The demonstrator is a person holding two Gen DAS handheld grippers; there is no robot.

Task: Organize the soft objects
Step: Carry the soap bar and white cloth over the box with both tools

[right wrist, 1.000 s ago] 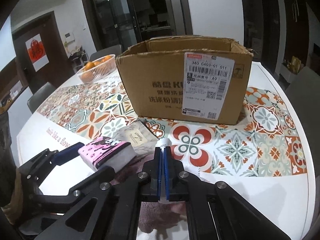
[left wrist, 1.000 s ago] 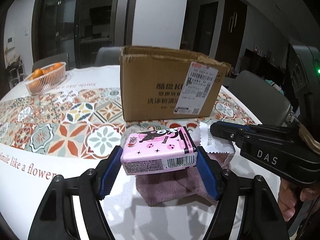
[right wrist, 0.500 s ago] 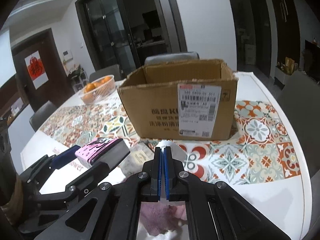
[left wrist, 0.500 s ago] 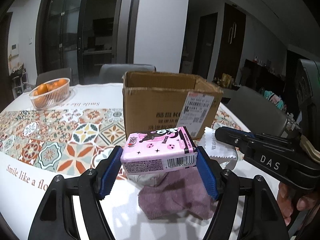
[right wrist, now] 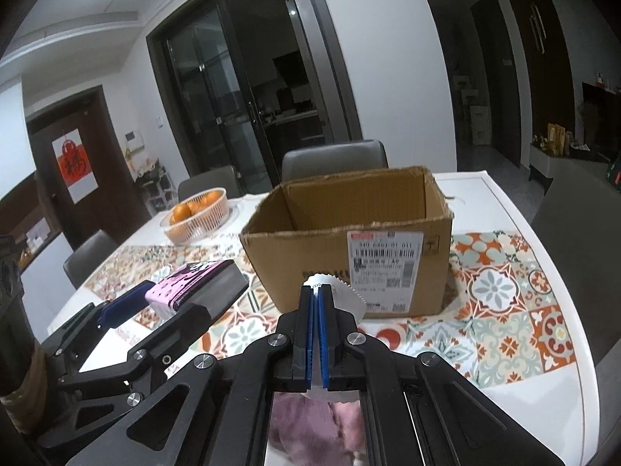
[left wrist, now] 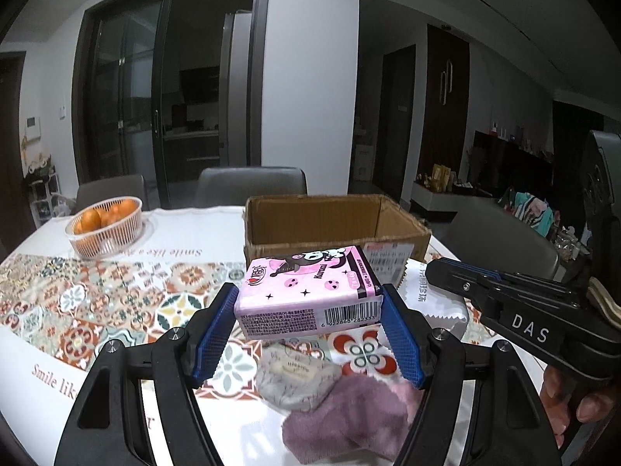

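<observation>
My left gripper (left wrist: 308, 303) is shut on a pink tissue pack (left wrist: 306, 291) and holds it above the table, in front of the open cardboard box (left wrist: 333, 225). The pack also shows in the right wrist view (right wrist: 194, 285). My right gripper (right wrist: 315, 295) is shut on a flat white sachet with zigzag edges (right wrist: 341, 295), seen in the left wrist view (left wrist: 431, 291), raised before the box (right wrist: 349, 240). A grey pouch (left wrist: 295, 380) and a mauve cloth (left wrist: 349, 423) lie on the table below.
A white basket of oranges (left wrist: 104, 225) stands at the back left of the patterned tablecloth (left wrist: 97, 291). Grey chairs (left wrist: 248, 186) stand around the table. The table's right edge (right wrist: 562, 272) is near.
Both grippers have risen with their loads, so the box's open inside now shows. The grey pouch under the pink pack has come into view.
</observation>
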